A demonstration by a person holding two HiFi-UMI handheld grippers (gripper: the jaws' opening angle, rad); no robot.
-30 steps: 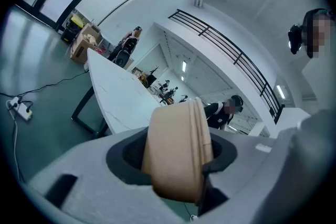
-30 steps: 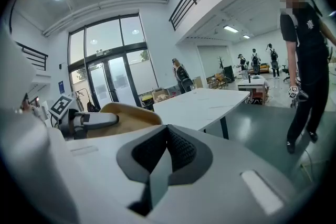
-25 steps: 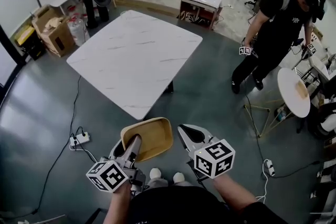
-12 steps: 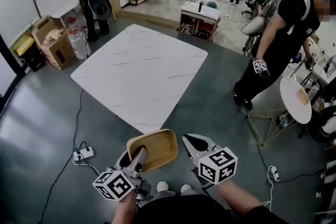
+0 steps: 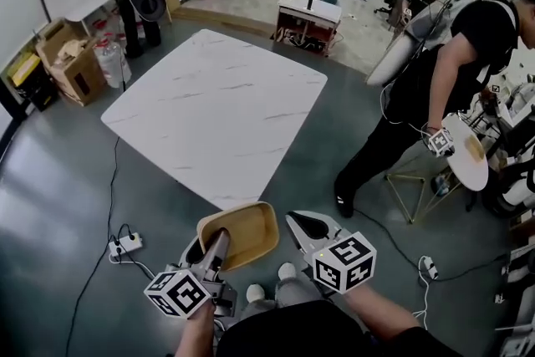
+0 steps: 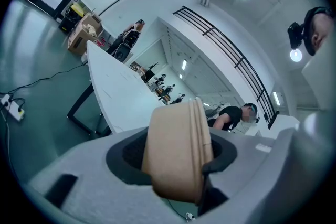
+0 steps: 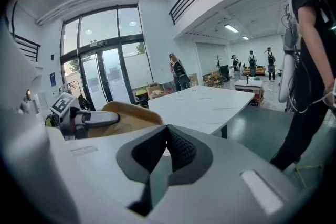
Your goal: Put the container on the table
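The container is a tan, shallow rectangular tray with rounded corners, held above the grey floor just short of the near corner of the white marble table. My left gripper is shut on its near left rim, one jaw inside the tray and one under it. In the left gripper view the tan wall fills the gap between the pads. My right gripper hovers beside the tray's right end, shut with nothing in it. The right gripper view shows the container, the left gripper and the table ahead.
A person in black bends over a small round white table at the right. A power strip with cables lies on the floor at the left, another strip at the right. Cardboard boxes and other people stand beyond the table.
Both grippers and the tray have moved a little forward toward the table's near corner. The person in black has stepped closer and bent toward the round table.
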